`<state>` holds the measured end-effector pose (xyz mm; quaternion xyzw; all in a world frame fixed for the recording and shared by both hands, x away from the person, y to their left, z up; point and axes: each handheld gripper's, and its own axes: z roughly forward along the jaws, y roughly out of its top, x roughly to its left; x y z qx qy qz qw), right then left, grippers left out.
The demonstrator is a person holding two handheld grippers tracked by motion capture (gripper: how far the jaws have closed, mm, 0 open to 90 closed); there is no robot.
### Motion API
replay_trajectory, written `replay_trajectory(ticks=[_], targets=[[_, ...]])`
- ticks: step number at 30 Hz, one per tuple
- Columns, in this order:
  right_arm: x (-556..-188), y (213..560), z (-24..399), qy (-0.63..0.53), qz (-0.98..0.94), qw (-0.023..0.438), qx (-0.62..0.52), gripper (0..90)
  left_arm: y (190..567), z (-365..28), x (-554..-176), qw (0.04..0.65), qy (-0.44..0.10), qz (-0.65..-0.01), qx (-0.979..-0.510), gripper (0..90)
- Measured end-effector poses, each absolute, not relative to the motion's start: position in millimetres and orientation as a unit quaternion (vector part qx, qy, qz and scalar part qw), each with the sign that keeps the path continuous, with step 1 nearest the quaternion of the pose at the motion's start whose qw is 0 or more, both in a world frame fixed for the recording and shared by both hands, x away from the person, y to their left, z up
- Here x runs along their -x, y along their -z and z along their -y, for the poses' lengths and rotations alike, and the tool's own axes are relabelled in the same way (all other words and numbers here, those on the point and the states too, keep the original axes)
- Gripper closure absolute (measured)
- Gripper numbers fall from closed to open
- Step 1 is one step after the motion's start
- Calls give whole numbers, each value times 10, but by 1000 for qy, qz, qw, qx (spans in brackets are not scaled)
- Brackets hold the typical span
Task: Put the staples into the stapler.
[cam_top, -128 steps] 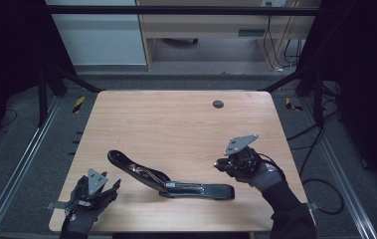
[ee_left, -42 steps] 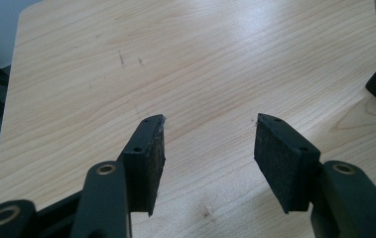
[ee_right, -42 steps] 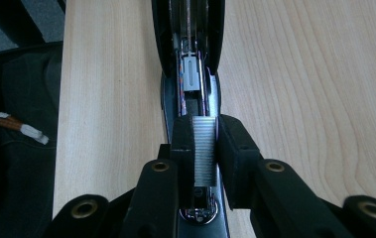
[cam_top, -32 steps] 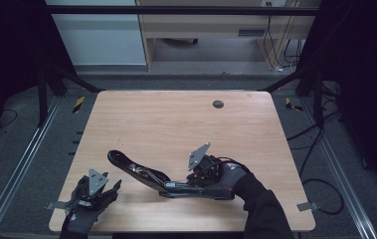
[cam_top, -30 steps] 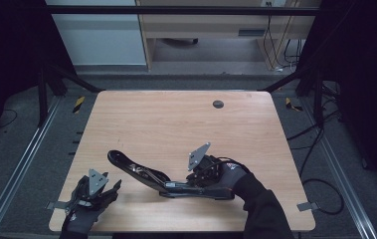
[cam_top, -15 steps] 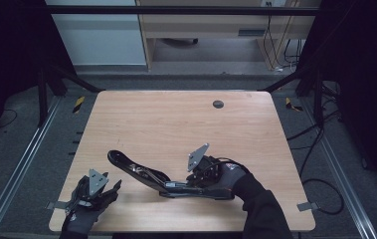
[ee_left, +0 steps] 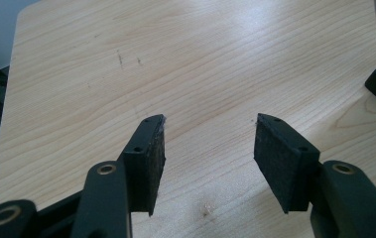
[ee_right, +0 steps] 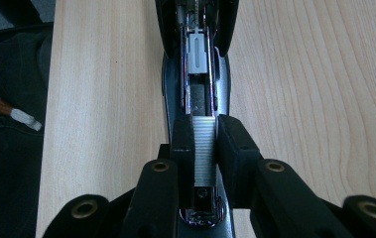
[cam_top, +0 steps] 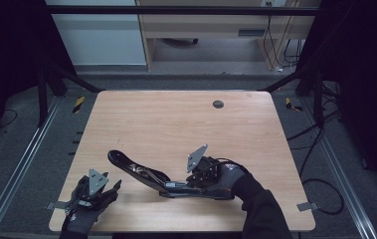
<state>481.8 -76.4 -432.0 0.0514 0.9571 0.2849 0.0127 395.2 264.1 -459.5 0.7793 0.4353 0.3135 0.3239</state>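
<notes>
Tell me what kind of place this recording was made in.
Probably a lab recording rig: a bare wooden table on a grey floor, fenced by black frame struts, with loose cables alongside and an opened stapler being handled.

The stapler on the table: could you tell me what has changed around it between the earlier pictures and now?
The right gripper moved in from the table's right side to the opened stapler and now has its jaws around the staple strip in the magazine. The stapler and the left gripper, open near the front left corner, stayed put.

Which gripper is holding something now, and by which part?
The right gripper pinches the strip of staples by its two sides, inside the open stapler. The left gripper holds nothing.
</notes>
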Motion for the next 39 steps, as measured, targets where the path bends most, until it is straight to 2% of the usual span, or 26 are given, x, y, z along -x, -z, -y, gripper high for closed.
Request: replay_trajectory(ticks=[16,18,22,27,30,32,39], targets=[[-4814,4367,763,-282,-959,16,-40,777,4596,-2640,-3953,323,-314,-435,-780,455],[-4811,4359,765,-285,-957,22,-49,720,4595,-2639,-3952,323,-314,-435,-780,455],[-4811,4324,797,-294,-953,27,-63,678,4593,-2642,-3952,324,-313,-436,-779,455],[-4778,4251,909,-324,-940,44,-98,675,4574,-2635,-3935,330,-313,-435,-777,455],[-4745,4215,975,-341,-928,64,-133,598,4561,-2633,-3923,336,-311,-435,-776,455],[-4731,4202,1001,-348,-923,68,-146,598,4557,-2633,-3919,338,-310,-435,-775,454],[-4665,4153,1199,-376,-887,127,-238,577,4514,-2633,-3882,354,-310,-433,-769,452]])
